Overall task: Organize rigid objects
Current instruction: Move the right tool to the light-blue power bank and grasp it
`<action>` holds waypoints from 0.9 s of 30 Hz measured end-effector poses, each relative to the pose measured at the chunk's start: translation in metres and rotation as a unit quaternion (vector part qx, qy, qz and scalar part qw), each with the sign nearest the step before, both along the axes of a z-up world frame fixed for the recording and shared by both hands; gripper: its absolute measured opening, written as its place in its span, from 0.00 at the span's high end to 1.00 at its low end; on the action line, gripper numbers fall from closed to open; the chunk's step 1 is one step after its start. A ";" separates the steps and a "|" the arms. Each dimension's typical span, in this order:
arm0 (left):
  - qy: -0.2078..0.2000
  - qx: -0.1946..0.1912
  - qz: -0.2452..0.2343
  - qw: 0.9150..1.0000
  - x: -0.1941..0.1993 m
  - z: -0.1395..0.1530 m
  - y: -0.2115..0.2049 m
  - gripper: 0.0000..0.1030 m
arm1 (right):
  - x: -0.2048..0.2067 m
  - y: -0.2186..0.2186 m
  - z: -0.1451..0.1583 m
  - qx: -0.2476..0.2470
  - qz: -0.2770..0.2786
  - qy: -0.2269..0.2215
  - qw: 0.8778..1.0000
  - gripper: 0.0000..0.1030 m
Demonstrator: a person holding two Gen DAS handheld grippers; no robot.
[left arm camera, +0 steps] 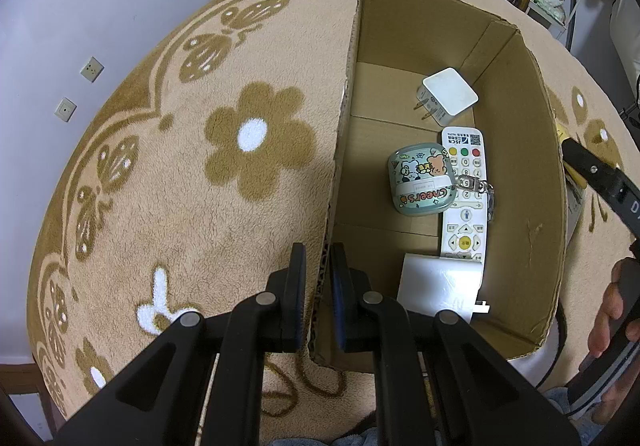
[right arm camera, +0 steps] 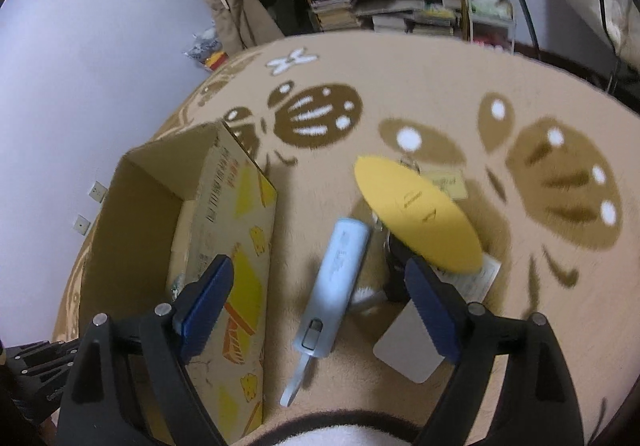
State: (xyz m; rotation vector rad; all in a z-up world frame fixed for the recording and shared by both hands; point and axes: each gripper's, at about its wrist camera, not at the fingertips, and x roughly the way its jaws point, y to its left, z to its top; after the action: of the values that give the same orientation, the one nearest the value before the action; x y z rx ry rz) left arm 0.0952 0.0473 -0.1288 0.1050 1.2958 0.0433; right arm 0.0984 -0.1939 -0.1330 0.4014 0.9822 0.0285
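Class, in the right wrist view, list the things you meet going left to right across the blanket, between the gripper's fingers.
Cardboard box → pale blue power bank → grey card → yellow oval.

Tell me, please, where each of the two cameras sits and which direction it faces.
Left wrist: on the left claw, looking down into the cardboard box at a remote control, cartoon case and charger plug; its fingers clamp the box wall; the person's right hand shows at the edge.
Right wrist: on the open right claw, looking down at the blanket, a pale blue power bank and a yellow oval object.
Shared: the box and the flower-patterned blanket.
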 end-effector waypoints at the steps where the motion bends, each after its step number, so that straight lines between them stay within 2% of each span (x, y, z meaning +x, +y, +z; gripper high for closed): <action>1: 0.000 0.000 0.000 1.000 0.000 0.000 0.000 0.88 | 0.001 -0.001 -0.004 0.007 0.000 0.004 1.000 0.10; 6: 0.000 0.000 0.000 1.000 0.000 0.000 0.000 0.88 | 0.003 0.000 -0.016 0.013 0.005 0.016 1.000 0.12; 11: 0.000 -0.001 0.000 1.000 0.000 0.000 0.001 0.88 | 0.007 0.005 -0.029 0.014 0.028 0.037 0.999 0.48; 14: 0.000 -0.001 0.000 1.000 0.000 0.000 0.001 0.88 | 0.007 0.007 -0.036 0.022 0.032 0.047 0.998 0.54; 27: 0.001 -0.004 0.001 1.000 0.000 0.000 0.002 0.88 | 0.015 0.012 -0.057 0.024 0.024 0.071 0.997 0.55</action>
State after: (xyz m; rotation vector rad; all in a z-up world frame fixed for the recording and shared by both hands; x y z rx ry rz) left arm 0.0953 0.0496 -0.1284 0.0963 1.2975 0.0405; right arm 0.1138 -0.1819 -0.1904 0.4277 1.1334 0.0683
